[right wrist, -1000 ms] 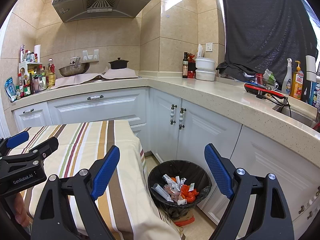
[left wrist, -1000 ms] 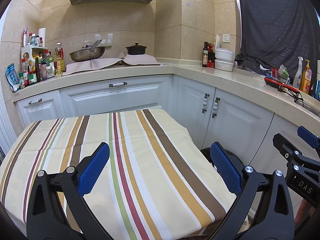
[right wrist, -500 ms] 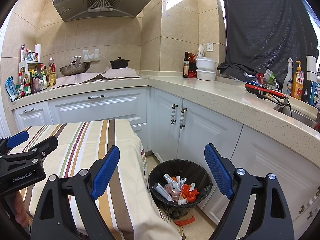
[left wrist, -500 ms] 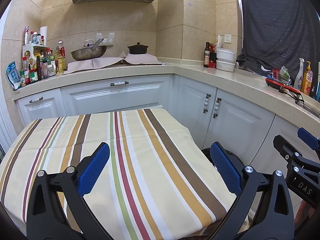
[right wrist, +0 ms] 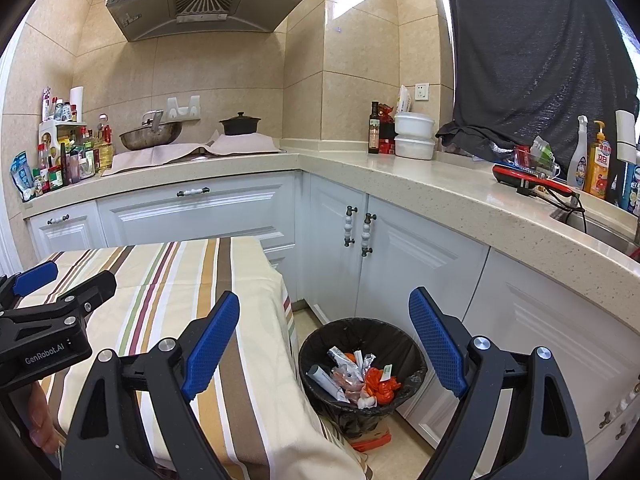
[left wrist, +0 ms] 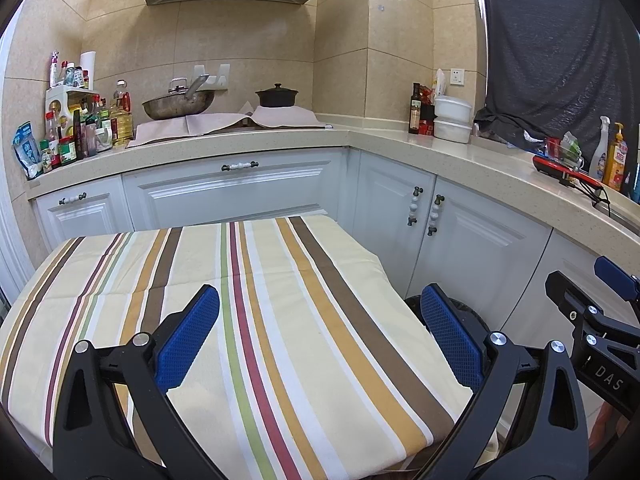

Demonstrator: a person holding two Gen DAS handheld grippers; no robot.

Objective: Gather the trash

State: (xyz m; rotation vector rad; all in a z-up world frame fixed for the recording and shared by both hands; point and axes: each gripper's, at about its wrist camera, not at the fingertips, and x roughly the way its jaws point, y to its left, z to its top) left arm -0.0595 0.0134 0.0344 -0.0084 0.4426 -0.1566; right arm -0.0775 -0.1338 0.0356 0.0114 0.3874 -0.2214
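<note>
Striped cloth (left wrist: 260, 320) in cream, brown, ochre and red covers the table that fills the near part of the left wrist view. The left gripper (left wrist: 320, 320) hangs over it with its blue pads (left wrist: 188, 336) spread wide and nothing between them. At the right edge of that view the right gripper (left wrist: 592, 320) shows side-on.

From the right wrist view, the right gripper (right wrist: 324, 340) is likewise released, pads (right wrist: 436, 344) far apart and empty, held over the gap between the table's right edge and the white cabinets (right wrist: 400, 248). Below it on the floor stands the bin (right wrist: 320, 348), lined with a black bag, just right of the hanging cloth (right wrist: 224, 280). The trash (right wrist: 356, 376) lies inside the bin: wrappers, a grey tube and crumpled orange plastic. The left gripper (right wrist: 44, 280) shows at the left edge over the cloth.

Farther off, a beige counter (right wrist: 360, 168) runs round the corner, carrying a wok (right wrist: 150, 136), a black pot (right wrist: 240, 124) and bottles (right wrist: 64, 160) at far left.
</note>
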